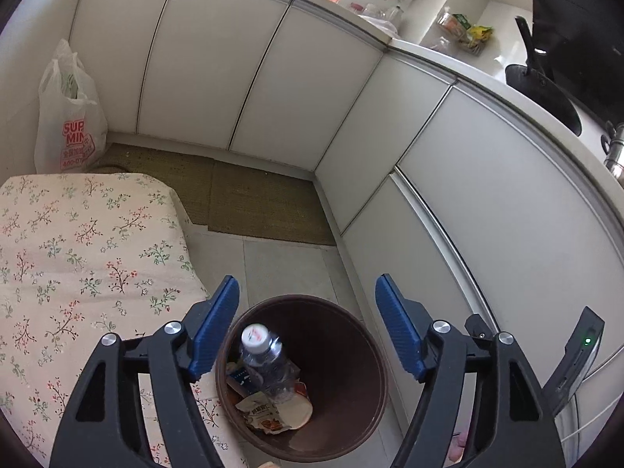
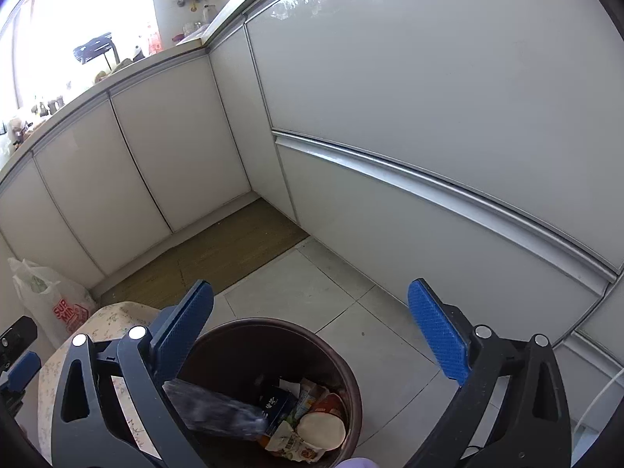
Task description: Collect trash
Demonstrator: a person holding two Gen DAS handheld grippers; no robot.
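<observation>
Both grippers hang over a brown trash bin [image 1: 351,351] standing on the tiled floor [image 1: 288,269] beside white cabinets [image 1: 507,214]. The left gripper [image 1: 308,327] has its jaws spread with nothing between them; a clear plastic bottle [image 1: 265,362] sits in the bin below, cap up, on wrappers and a paper cup [image 2: 321,431]. The right gripper [image 2: 312,335] also has its jaws spread wide and empty – a blurred dark packet [image 2: 214,413] lies across the bin's left side. A floral cloth [image 1: 78,273] covers the surface to the left.

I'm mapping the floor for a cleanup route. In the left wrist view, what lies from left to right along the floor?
Plastic shopping bag → floral cloth → brown trash bin with a plastic bottle inside → white cabinets.
</observation>
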